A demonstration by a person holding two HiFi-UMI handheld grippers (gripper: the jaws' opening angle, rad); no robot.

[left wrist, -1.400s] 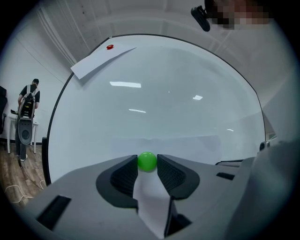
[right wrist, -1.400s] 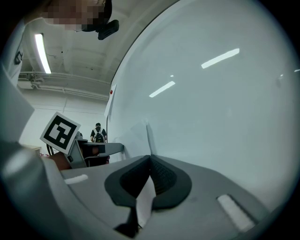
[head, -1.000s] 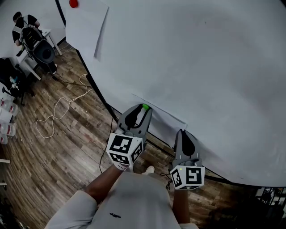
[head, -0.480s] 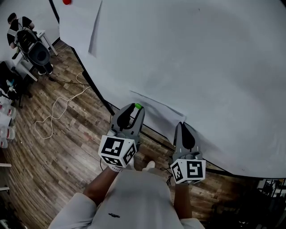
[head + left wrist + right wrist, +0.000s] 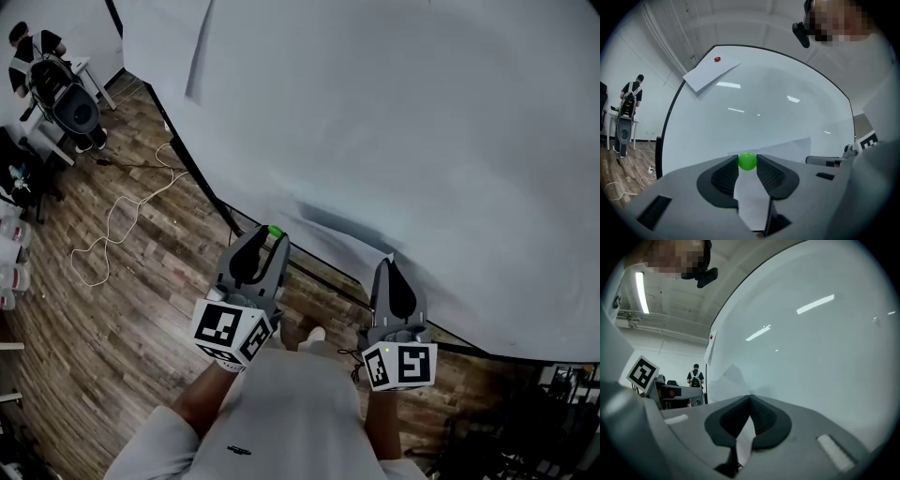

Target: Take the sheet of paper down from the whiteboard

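The sheet of paper (image 5: 337,230) hangs low on the whiteboard (image 5: 422,141), its left part loose and blurred. My right gripper (image 5: 389,264) is shut on the sheet's right corner. In the right gripper view the paper (image 5: 745,437) runs between the closed tips of my right gripper (image 5: 750,397). My left gripper (image 5: 274,236) sits just left of the sheet, shut on a small green ball magnet (image 5: 275,231). The left gripper view shows that green ball magnet (image 5: 747,161) pinched at the tips, with the sheet (image 5: 787,147) beyond it.
A second sheet (image 5: 710,72) is pinned at the board's top left under a red magnet (image 5: 717,59). The board's black lower frame (image 5: 319,281) runs just ahead of my feet. A person with equipment (image 5: 37,56) stands far left, and a white cable (image 5: 112,234) lies on the wood floor.
My left gripper has drawn back to the left with the green magnet, off the sheet's left edge. The sheet's left part now looks lifted. My right gripper has barely shifted.
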